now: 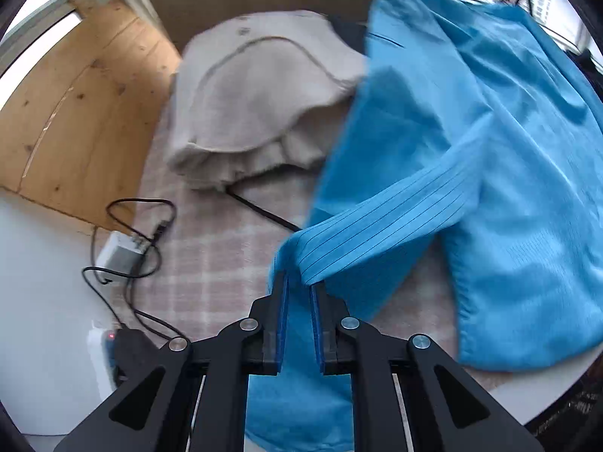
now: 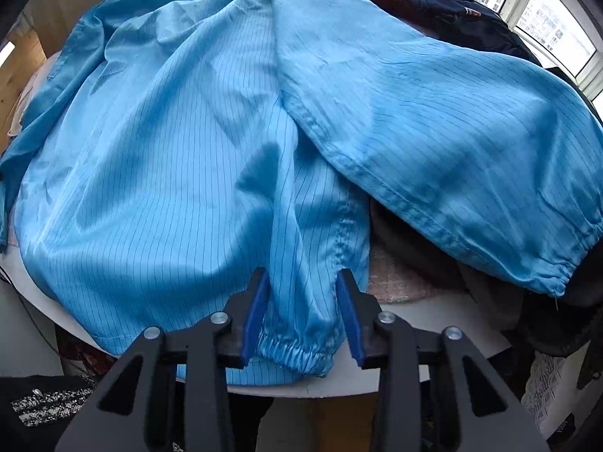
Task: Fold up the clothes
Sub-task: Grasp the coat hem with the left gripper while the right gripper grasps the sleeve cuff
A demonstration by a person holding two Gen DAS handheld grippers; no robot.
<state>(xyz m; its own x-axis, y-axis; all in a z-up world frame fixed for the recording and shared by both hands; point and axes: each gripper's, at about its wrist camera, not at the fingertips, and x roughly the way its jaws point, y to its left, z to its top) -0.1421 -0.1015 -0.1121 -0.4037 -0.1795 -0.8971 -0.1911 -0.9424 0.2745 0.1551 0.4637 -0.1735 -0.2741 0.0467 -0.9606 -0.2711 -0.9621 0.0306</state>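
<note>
While the blue pinstriped jacket (image 2: 181,143) lies spread across the round table (image 2: 433,342), the left gripper (image 1: 299,282) pinches a fabric fold and the right gripper (image 2: 301,282) clamps its elastic cuff (image 2: 297,350).

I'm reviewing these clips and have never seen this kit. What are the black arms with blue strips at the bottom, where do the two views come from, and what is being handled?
They are hand-held tongs, one per hand, each with a camera looking along its fingers. In the left view, the left tongs pinch a fold of the blue jacket, beside a beige garment on a checked cloth. In the right view, the right tongs straddle a sleeve cuff; whether they press it is unclear.
</note>
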